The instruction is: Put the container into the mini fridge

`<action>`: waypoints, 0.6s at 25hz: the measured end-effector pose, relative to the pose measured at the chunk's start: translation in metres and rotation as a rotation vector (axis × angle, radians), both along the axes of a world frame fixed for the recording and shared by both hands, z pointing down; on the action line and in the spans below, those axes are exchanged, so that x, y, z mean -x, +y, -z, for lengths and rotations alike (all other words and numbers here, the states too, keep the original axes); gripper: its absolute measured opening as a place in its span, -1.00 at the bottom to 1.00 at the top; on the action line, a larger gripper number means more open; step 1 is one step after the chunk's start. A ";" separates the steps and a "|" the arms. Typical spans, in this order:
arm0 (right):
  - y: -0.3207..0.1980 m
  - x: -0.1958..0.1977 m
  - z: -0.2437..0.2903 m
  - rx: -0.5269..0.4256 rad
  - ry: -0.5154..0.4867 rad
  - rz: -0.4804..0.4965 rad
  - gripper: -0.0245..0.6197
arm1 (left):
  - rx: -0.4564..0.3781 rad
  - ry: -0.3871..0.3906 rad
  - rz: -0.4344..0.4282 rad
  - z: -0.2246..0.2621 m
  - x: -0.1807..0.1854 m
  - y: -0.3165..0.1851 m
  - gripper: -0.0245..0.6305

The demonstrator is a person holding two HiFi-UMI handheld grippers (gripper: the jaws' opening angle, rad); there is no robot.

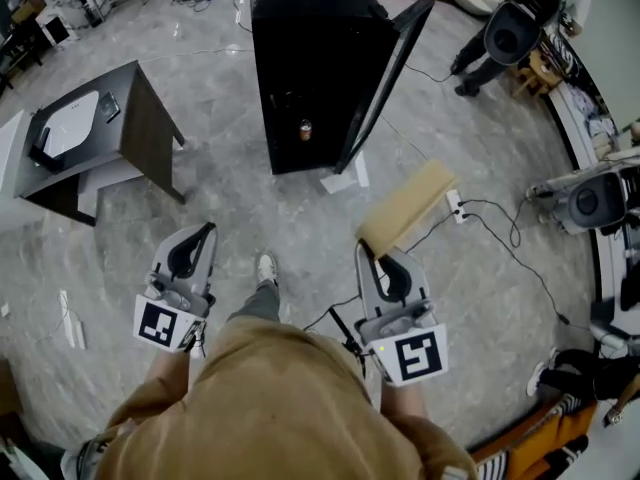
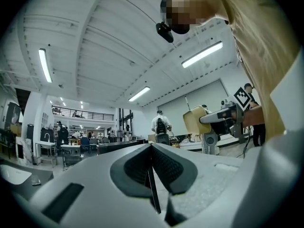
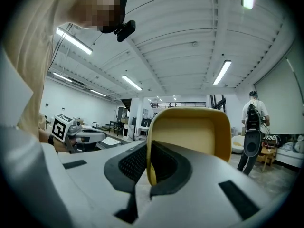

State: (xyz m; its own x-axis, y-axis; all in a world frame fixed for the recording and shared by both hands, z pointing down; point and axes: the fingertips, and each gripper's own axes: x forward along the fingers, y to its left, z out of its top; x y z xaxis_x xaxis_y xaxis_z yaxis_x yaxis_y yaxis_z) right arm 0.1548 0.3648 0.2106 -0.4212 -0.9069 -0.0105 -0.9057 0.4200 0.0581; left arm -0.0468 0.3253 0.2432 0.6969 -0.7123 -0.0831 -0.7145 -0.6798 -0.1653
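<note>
pinching the rim of the yellow container (image 1: 405,206), the right gripper (image 1: 366,251) holds it out above the floor (image 1: 250,203). the left gripper (image 1: 205,232) has its jaws pressed together (nothing between them). ahead, well apart, stands the mini fridge (image 1: 305,78), door (image 1: 385,68) open.

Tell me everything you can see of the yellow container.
The container is a shallow pale yellow tray with rounded corners, plastic by its look, with nothing seen inside. The right tongs are shut on one side wall; nothing else touches it. It sticks out ahead of them in the air, hollow side showing in the right gripper view, over the floor and short of the open black fridge.
</note>
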 end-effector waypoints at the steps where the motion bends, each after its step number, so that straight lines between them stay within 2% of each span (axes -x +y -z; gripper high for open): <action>1: -0.015 0.002 0.000 0.003 0.003 -0.007 -0.91 | -0.006 0.002 -0.010 0.000 0.001 -0.018 -0.93; 8: -0.124 0.026 0.002 0.032 0.008 -0.014 -0.91 | 0.014 0.017 -0.039 0.004 0.010 -0.131 -0.93; 15: -0.203 0.070 0.003 0.063 0.016 0.003 -0.91 | 0.052 0.034 -0.035 -0.005 0.048 -0.213 -0.93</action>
State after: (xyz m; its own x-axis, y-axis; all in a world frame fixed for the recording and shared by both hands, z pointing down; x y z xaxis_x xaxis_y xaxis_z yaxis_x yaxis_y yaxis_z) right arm 0.0853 0.1619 0.2080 -0.4237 -0.9042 0.0530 -0.9035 0.4261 0.0458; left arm -0.0945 0.1127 0.2478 0.7191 -0.6913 -0.0709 -0.6946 -0.7117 -0.1054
